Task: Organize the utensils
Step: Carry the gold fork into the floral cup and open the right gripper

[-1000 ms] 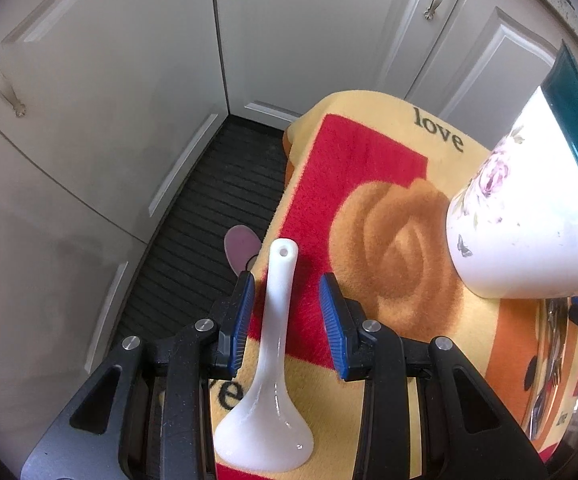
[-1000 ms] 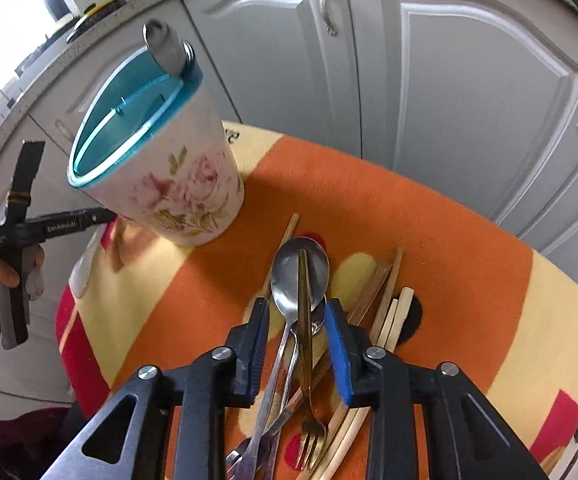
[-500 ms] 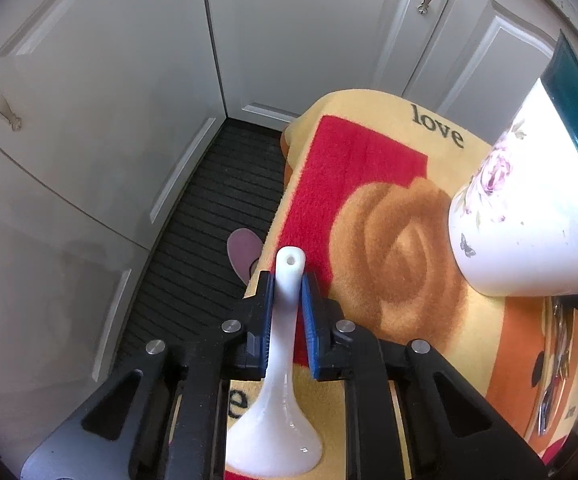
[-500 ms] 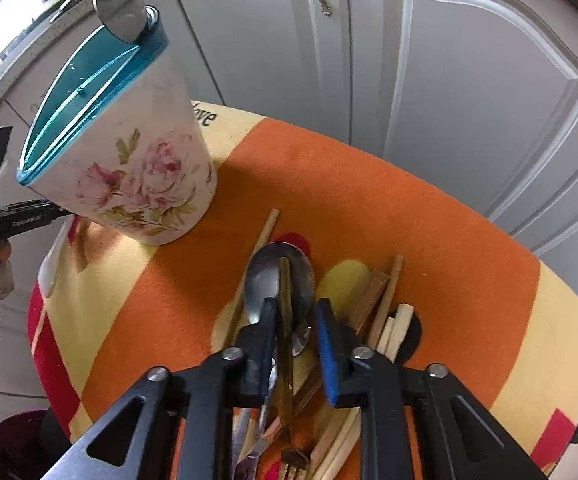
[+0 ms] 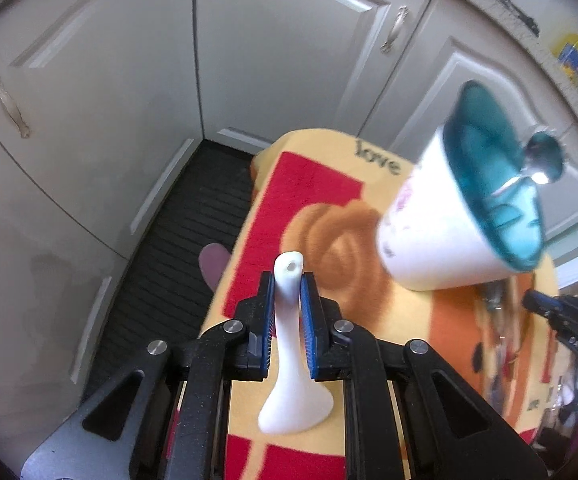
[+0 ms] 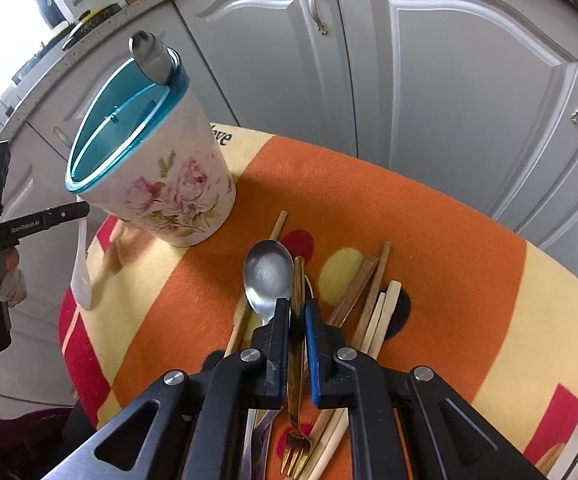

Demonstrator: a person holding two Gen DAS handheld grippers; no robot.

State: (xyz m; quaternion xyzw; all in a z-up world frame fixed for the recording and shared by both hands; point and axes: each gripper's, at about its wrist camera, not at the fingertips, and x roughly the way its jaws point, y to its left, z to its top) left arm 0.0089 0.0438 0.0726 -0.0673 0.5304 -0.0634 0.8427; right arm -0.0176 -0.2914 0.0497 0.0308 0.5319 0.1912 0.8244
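The white spoon [image 5: 289, 368] looks smooth, hard and easy to break, so its thin handle is the best place to hold. The left gripper [image 5: 288, 320] pinches it there, above the blanket [image 5: 441, 320]. The right gripper [image 6: 297, 344] squeezes the gold fork [image 6: 296, 380] in the pile beside the flowered cup [image 6: 169, 184].

White ceramic spoon [image 5: 289, 364]. Holder [image 6: 161, 168]: cream, pink rose print, teal rim and lining. Blanket [image 6: 429, 248]: orange, yellow and red blocks, tan rose motif, black "love" lettering. Gold fork [image 6: 296, 420]; silver spoon [image 6: 267, 272]; pale and brown wooden chopsticks [image 6: 373, 304]. Black gripper frames, blue pads [image 5: 309, 336]. Grey-white cabinet doors [image 6: 449, 100].
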